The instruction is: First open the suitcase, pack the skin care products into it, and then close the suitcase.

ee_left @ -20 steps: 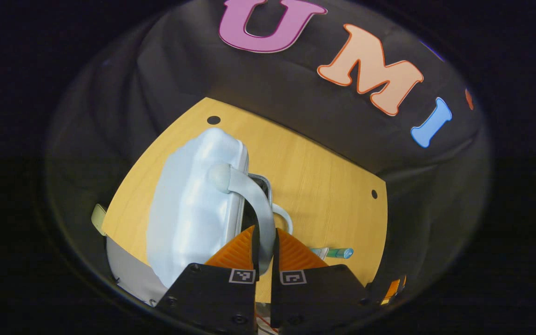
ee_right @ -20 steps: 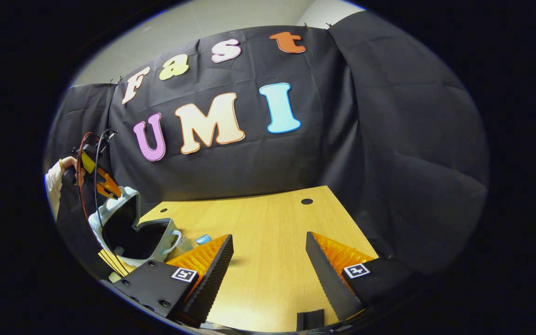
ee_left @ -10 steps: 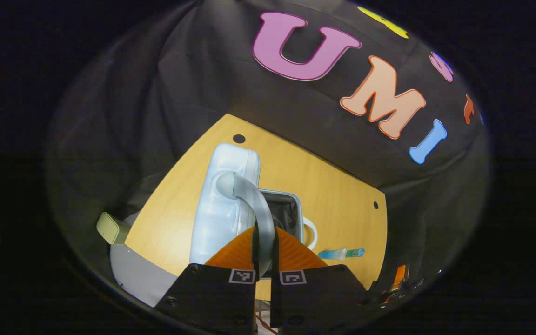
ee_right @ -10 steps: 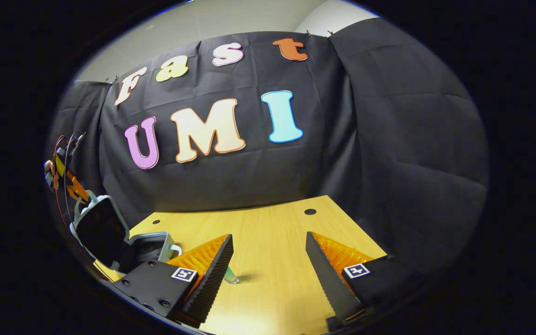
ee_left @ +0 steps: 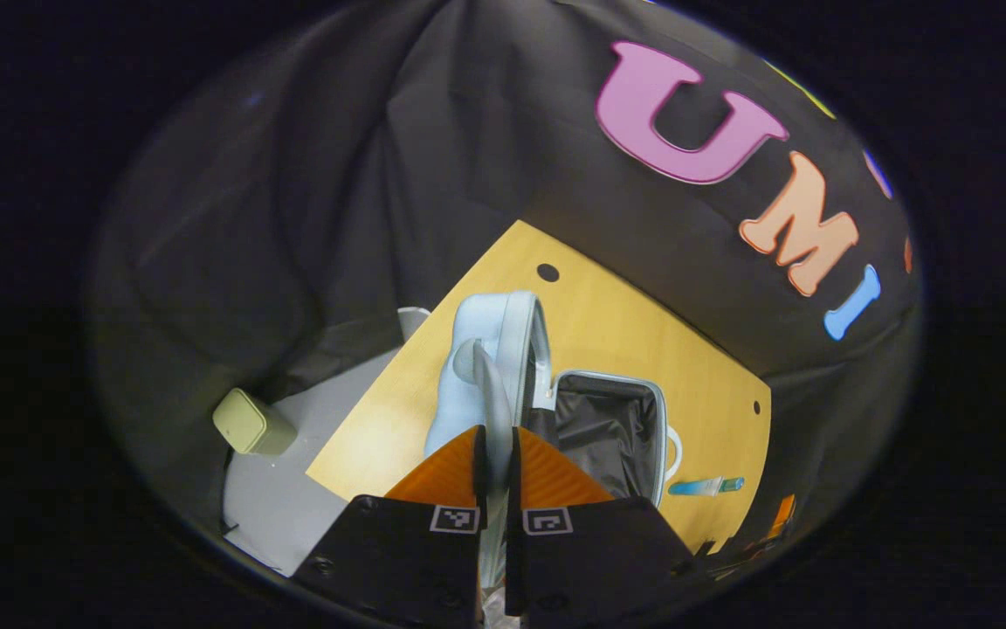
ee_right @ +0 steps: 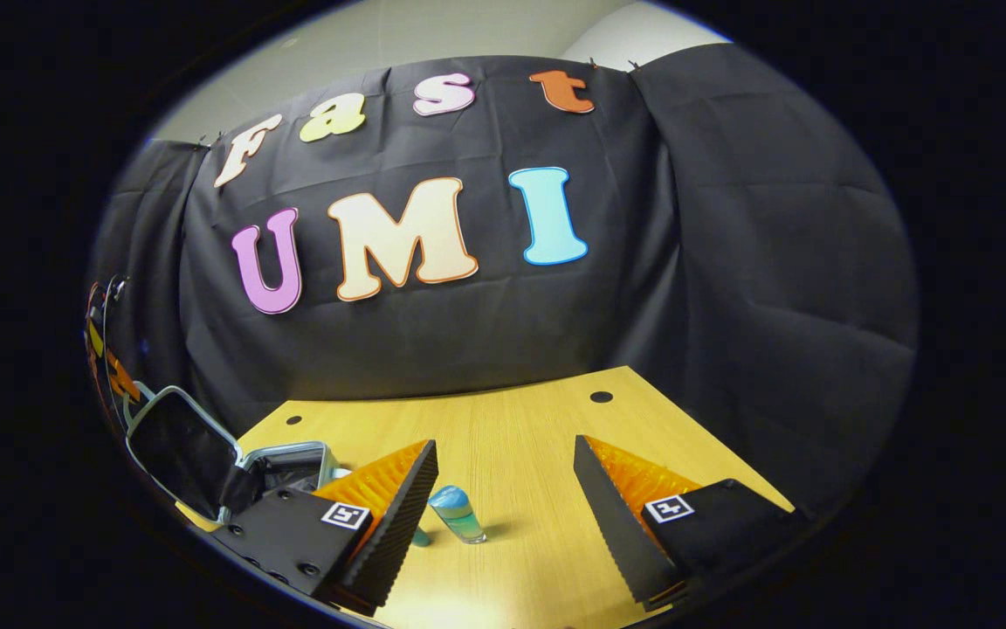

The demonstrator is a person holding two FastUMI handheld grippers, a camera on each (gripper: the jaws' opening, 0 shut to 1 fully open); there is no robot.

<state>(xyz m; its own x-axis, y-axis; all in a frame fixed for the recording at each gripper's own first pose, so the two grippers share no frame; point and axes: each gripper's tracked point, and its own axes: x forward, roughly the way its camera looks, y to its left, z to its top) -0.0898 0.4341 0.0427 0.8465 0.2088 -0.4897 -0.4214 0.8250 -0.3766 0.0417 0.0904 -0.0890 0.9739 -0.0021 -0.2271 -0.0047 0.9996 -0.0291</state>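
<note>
Left gripper (ee_left: 496,454) clamped on the lid handle (ee_left: 487,393) of the suitcase (ee_left: 608,432) — lid up, case open on the table (ee_left: 608,323). Right gripper (ee_right: 503,489) spread wide; skincare tube (ee_right: 458,514) lying between its fingers, untouched.

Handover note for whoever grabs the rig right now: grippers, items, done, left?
Left hand-held gripper: shut on the lid handle, holding the suitcase lid raised.
Right hand-held gripper: open, empty, low over the table.
Suitcase: open on the table, dark lining showing, nothing visible inside.
Skin care tube: lying on the table between the right fingers, beside the suitcase.
Done: suitcase opened.
Left: pick up the tube, place it in the suitcase, lower the lid shut.
</note>
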